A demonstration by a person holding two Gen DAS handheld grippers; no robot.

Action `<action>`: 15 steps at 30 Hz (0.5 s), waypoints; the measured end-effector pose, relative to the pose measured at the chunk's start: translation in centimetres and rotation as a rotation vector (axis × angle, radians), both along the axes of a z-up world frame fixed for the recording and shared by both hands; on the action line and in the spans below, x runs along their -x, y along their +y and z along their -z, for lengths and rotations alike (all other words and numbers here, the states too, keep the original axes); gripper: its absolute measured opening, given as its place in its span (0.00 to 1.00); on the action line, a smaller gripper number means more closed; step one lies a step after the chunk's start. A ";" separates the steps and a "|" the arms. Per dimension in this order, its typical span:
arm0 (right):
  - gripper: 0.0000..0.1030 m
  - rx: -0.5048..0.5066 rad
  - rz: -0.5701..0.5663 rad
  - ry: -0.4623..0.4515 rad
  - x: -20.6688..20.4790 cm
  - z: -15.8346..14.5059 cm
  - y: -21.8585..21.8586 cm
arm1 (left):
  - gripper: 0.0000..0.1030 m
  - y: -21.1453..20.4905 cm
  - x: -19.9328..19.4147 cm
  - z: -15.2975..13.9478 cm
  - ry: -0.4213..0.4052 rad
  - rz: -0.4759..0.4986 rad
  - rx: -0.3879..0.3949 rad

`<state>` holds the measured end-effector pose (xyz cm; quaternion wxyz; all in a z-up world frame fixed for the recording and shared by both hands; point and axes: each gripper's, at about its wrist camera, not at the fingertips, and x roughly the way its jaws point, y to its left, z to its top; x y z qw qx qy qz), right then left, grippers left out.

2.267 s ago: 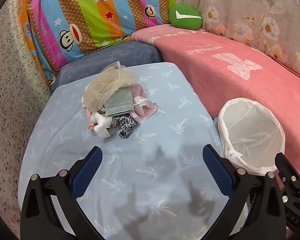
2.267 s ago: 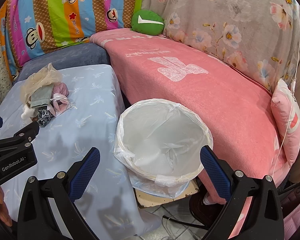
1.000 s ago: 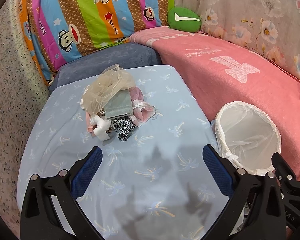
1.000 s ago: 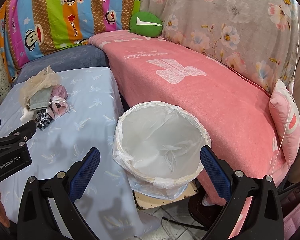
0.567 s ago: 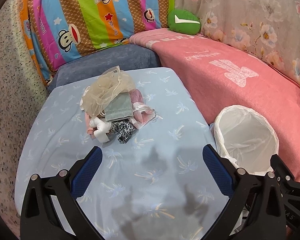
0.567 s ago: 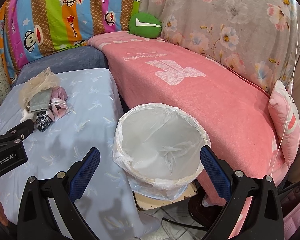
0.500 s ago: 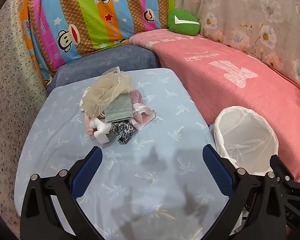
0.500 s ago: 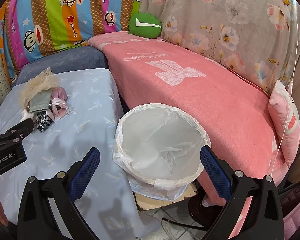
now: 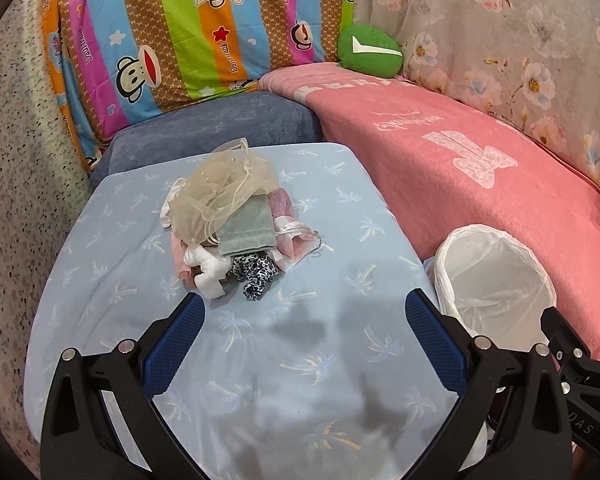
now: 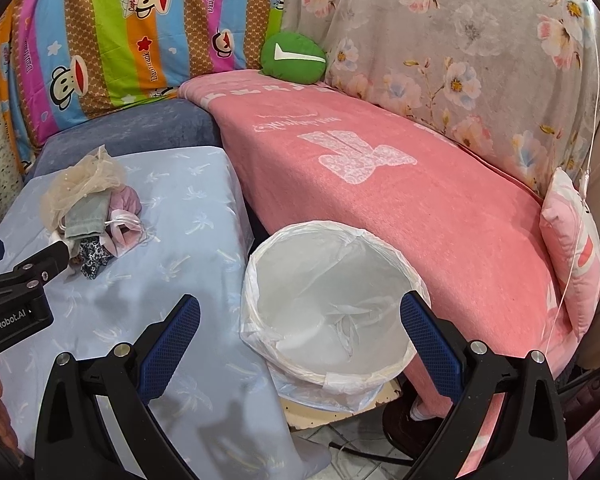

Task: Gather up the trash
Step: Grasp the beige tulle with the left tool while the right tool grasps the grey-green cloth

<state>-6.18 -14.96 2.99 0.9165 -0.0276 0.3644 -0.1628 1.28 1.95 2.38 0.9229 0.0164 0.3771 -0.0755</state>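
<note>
A pile of trash (image 9: 232,224) lies on the light blue table (image 9: 332,360): beige netting, a grey-green cloth, pink and white pieces, a leopard-print scrap. It also shows in the right wrist view (image 10: 92,212). A bin lined with a white bag (image 10: 332,304) stands on the floor right of the table, also seen in the left wrist view (image 9: 496,280). My left gripper (image 9: 304,320) is open and empty, above the table, short of the pile. My right gripper (image 10: 300,324) is open and empty, above the bin's near rim.
A pink-covered sofa (image 10: 400,184) runs behind the bin, with a green cushion (image 10: 292,58) and a floral backrest. A striped monkey-print cushion (image 9: 180,32) stands behind a blue-grey seat (image 9: 212,128). The left gripper's body (image 10: 16,292) shows in the right wrist view.
Both grippers have drawn back and risen slightly, so the pile and bin look a little farther away. Nothing was grasped or moved.
</note>
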 end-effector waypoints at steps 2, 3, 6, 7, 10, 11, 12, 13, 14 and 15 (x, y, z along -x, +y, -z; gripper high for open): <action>0.94 0.001 -0.004 -0.002 -0.4 0.0 0.4 | 0.93 0.4 -0.2 0.0 -0.002 -0.003 0.001; 0.94 0.000 -0.006 -0.003 -0.6 -0.1 0.6 | 0.93 0.6 -0.4 0.0 -0.003 -0.004 0.002; 0.94 -0.001 -0.012 -0.006 -1.2 -0.1 1.2 | 0.93 1.3 -1.0 0.1 -0.004 -0.007 0.003; 0.94 -0.002 -0.014 -0.006 -1.5 0.0 1.4 | 0.93 1.6 -1.2 0.1 -0.005 -0.008 0.003; 0.94 -0.008 -0.022 -0.007 -2.4 0.1 2.1 | 0.93 2.7 -2.1 0.3 -0.004 -0.017 0.001; 0.94 -0.012 -0.025 -0.007 -2.7 0.2 2.3 | 0.93 3.2 -2.6 0.5 -0.002 -0.022 -0.001; 0.94 -0.018 -0.029 -0.007 -3.1 0.3 2.6 | 0.93 3.7 -3.0 0.6 0.000 -0.029 -0.002; 0.94 -0.024 -0.033 -0.007 -3.5 0.4 2.8 | 0.93 4.1 -3.4 0.6 -0.001 -0.031 0.001; 0.94 -0.032 -0.038 -0.008 -3.9 0.4 3.1 | 0.93 4.6 -3.9 0.7 -0.003 -0.035 0.003; 0.94 -0.041 -0.042 -0.008 -4.3 0.5 3.3 | 0.93 5.1 -4.4 0.7 -0.005 -0.043 0.002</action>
